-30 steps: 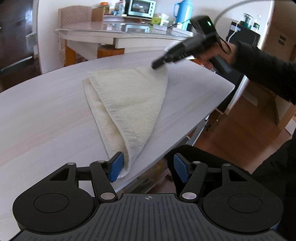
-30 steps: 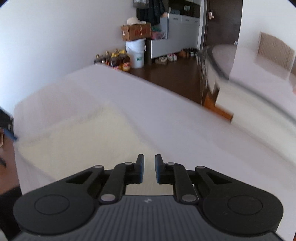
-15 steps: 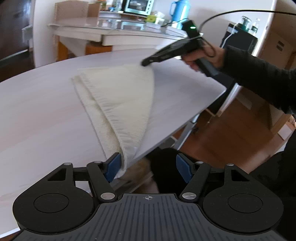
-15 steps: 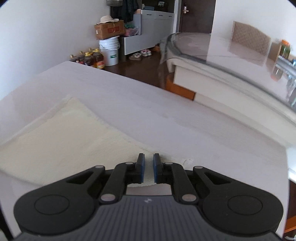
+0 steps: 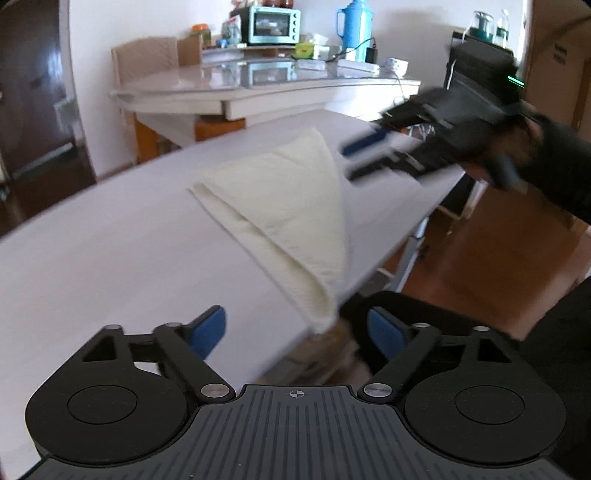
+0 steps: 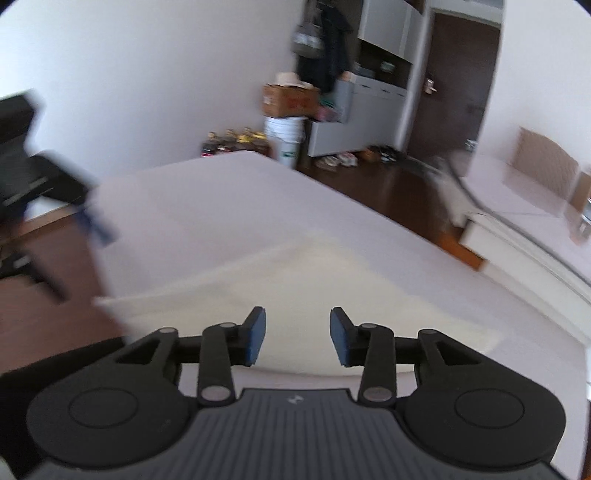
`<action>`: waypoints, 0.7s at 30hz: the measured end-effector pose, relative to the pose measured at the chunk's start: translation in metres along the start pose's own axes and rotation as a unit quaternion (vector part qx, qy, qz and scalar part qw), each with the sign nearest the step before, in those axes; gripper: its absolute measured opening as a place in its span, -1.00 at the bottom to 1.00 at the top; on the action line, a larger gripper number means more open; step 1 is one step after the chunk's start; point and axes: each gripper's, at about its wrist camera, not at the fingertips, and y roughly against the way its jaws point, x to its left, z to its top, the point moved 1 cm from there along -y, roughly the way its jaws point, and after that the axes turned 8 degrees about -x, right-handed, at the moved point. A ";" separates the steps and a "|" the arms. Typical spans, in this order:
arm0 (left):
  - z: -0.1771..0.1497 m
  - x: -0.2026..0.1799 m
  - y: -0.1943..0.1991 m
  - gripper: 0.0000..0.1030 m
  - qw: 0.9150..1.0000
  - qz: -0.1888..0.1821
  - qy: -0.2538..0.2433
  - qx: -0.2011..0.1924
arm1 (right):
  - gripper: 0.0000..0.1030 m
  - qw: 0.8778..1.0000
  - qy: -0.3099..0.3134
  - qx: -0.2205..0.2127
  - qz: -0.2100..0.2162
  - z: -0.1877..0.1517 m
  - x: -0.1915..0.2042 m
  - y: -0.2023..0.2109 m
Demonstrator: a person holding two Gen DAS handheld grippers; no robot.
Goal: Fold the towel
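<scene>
A cream towel [image 5: 288, 206] lies folded on the pale grey table [image 5: 110, 258], one end reaching the table's near edge. It also shows in the right wrist view [image 6: 314, 280]. My left gripper [image 5: 295, 328] is open and empty, just short of the towel's near end. My right gripper [image 6: 297, 338] is open and empty, above the towel's other end. It shows blurred in the left wrist view [image 5: 364, 158], off the towel's far right side. The left gripper shows blurred in the right wrist view [image 6: 44, 206].
A second table [image 5: 258, 88] behind carries a toaster oven [image 5: 273, 24], a blue flask [image 5: 349, 27] and clutter. A chair [image 5: 144, 59] stands by it. Wooden floor [image 5: 498, 258] lies right of the table. Bottles [image 6: 236, 142], a bucket [image 6: 286, 140] and cabinets stand far off.
My right gripper opened, let go of the towel's far corner and lifted away. My left gripper drew back from the towel's near end, jaws wider. The towel now lies flat.
</scene>
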 end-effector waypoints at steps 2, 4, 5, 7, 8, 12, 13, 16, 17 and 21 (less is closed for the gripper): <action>0.003 0.004 0.003 0.83 1.000 0.014 -0.018 0.002 | -0.08 1.000 0.014 0.000 -0.002 -0.002 0.029 0.003; 0.007 0.007 0.007 0.86 0.999 0.035 -0.037 0.003 | -0.02 0.999 0.034 0.001 -0.011 -0.005 0.060 0.002; 0.008 0.008 0.008 0.87 0.998 0.043 -0.047 0.005 | 0.01 0.999 0.041 0.002 -0.017 -0.006 0.071 0.001; 0.010 0.006 0.014 0.88 0.996 0.033 -0.087 0.001 | 0.08 0.998 0.054 0.003 -0.029 -0.009 0.092 -0.002; 0.010 0.004 0.016 0.88 0.994 0.026 -0.105 -0.002 | 0.10 0.998 0.061 0.004 -0.035 -0.010 0.102 -0.004; 0.008 -0.002 0.022 0.89 0.984 -0.013 -0.175 -0.004 | 0.25 0.994 0.083 0.010 -0.070 -0.012 0.133 -0.017; 0.007 -0.001 0.023 0.89 0.983 -0.021 -0.182 -0.003 | 0.26 0.993 0.087 0.011 -0.076 -0.012 0.135 -0.021; 0.006 0.005 0.023 0.90 0.981 -0.032 -0.190 0.001 | 0.26 0.989 0.109 0.022 -0.094 -0.012 0.152 -0.037; 0.006 0.006 0.023 0.90 0.981 -0.033 -0.189 0.000 | 0.26 0.988 0.117 0.024 -0.097 -0.013 0.158 -0.041; 0.002 0.017 0.026 0.91 0.982 -0.037 -0.185 -0.004 | 0.19 0.986 0.131 0.029 -0.097 -0.012 0.174 -0.059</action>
